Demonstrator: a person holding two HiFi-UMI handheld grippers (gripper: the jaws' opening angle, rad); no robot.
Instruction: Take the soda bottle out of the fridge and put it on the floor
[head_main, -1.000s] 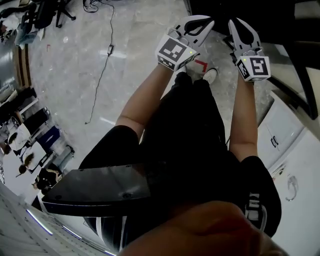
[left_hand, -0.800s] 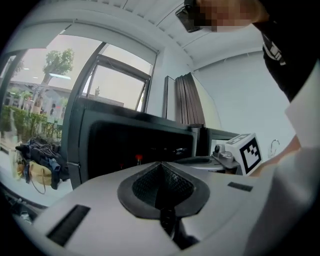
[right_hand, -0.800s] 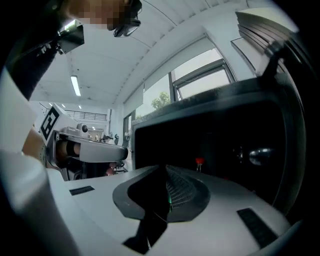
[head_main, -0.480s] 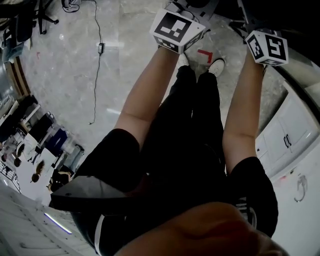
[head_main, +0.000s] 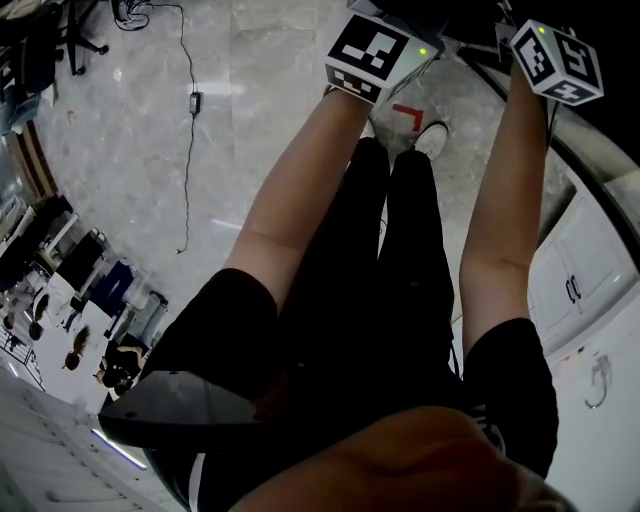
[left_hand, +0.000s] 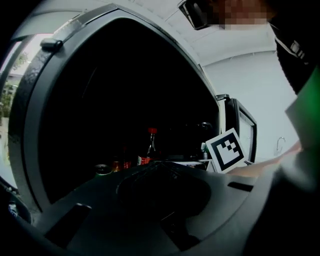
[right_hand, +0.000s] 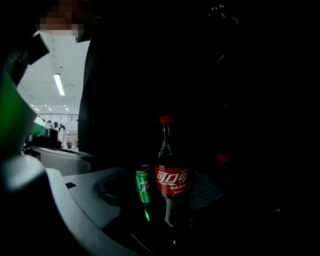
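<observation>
The soda bottle (right_hand: 172, 182) stands upright inside the dark fridge (left_hand: 100, 100). It has a red cap, a red label and dark drink, and it is not held. A green can (right_hand: 144, 184) stands just beside it on its left, and a second red cap (right_hand: 223, 159) shows dimly to the right and further in.

The left gripper (left_hand: 159, 165) is raised toward the fridge opening. Its jaws are pressed together at the tips with nothing between them, and the bottle (left_hand: 148, 149) is well beyond them. The right gripper (head_main: 558, 62) is held up alongside, its marker cube (left_hand: 227, 150) to the right of the left one. Its own view points straight at the bottle, but the jaws are lost in shadow, so their state cannot be read.

In the head view both bare forearms reach far forward over the grey marble floor (head_main: 150, 150). The person's white shoes (head_main: 432, 140) are beside a red corner mark (head_main: 408, 115).
</observation>
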